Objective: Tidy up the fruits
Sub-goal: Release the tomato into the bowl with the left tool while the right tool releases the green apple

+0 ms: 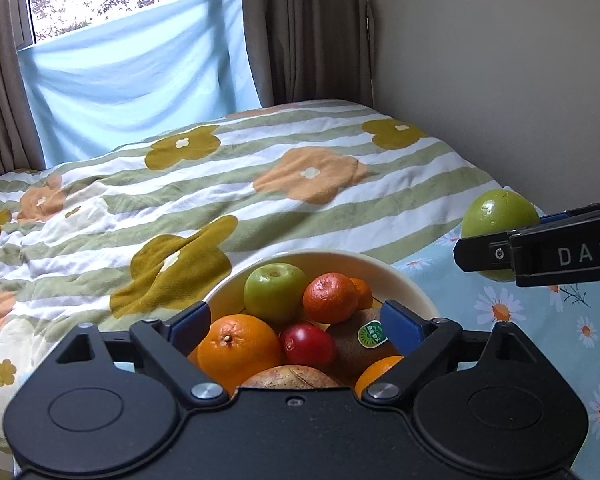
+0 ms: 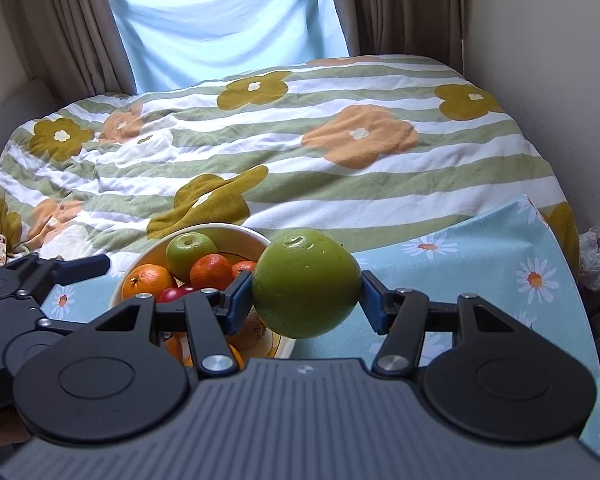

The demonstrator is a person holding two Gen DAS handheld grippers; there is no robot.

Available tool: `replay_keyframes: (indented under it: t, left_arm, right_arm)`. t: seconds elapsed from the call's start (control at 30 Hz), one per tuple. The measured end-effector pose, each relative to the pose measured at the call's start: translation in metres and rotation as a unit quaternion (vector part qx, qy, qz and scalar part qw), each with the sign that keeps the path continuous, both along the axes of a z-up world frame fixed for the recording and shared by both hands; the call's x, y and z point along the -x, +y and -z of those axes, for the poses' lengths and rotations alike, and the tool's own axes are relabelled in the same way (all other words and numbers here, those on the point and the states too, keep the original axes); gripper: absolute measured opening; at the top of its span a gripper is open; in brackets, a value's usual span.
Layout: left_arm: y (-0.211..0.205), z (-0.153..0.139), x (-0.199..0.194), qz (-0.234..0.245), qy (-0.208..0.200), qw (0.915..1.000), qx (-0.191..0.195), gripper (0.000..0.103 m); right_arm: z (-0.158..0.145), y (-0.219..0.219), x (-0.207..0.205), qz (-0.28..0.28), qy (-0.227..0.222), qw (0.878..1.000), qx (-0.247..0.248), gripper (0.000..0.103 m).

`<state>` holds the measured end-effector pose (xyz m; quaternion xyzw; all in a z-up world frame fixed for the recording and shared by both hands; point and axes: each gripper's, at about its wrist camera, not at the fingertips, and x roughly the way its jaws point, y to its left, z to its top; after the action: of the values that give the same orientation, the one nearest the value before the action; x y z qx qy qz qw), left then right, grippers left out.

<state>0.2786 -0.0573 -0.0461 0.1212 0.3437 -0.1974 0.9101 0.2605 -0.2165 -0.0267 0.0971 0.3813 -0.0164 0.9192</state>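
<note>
on the left, the left gripper point(image 1: 296, 322) hangs over a white bowl point(image 1: 404, 276) with its two blue fingers point(image 1: 400, 326) wide apart, and it holds nothing. the bowl is full of fruit. from left to right in it there is a big orange point(image 1: 238, 346), a green apple point(image 1: 276, 292) behind it, a small red fruit point(image 1: 308, 346), a little tangerine point(image 1: 330, 298), and a brown kiwi point(image 1: 360, 338) with a green sticker on it. a pale, speckled fruit point(image 1: 292, 378) lies at the near side, partly hidden by the tool, so i cannot tell what it is. one more orange point(image 1: 376, 372) peeks out at the near right.

the bowl sits on a light blue cloth with daisies point(image 1: 500, 304). behind it is a bed with a striped blanket with big flowers point(image 1: 260, 184).

to the right of the bowl, up in the air, is a big green fruit point(image 2: 306, 284). the right gripper point(image 2: 306, 296) has squeezed it between its two blue fingers point(image 2: 238, 298), one on each side. the fruit is above the daisy cloth, just beside the bowl and not in it. its stem dimple points up.

far right is a plain wall point(image 2: 560, 60), with a crinkly plastic bag point(image 2: 598, 256) low down by the bed.
</note>
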Motion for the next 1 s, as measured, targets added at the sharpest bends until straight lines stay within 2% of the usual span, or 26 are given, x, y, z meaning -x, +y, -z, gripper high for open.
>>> replay_keyframes:
  t: [0.53, 1.0]
  left_arm:
    - [0.052, -0.029, 0.031, -0.103, -0.003, 0.9942, 0.032, 0.098]
    - [0.062, -0.022, 0.053, -0.141, 0.010, 0.9895, 0.030, 0.100]
  right_arm:
    - [0.025, 0.020, -0.026, -0.075, 0.028, 0.997, -0.004, 0.071]
    - [0.045, 0.028, -0.021, -0.121, 0.033, 0.992, 0.006, 0.072]
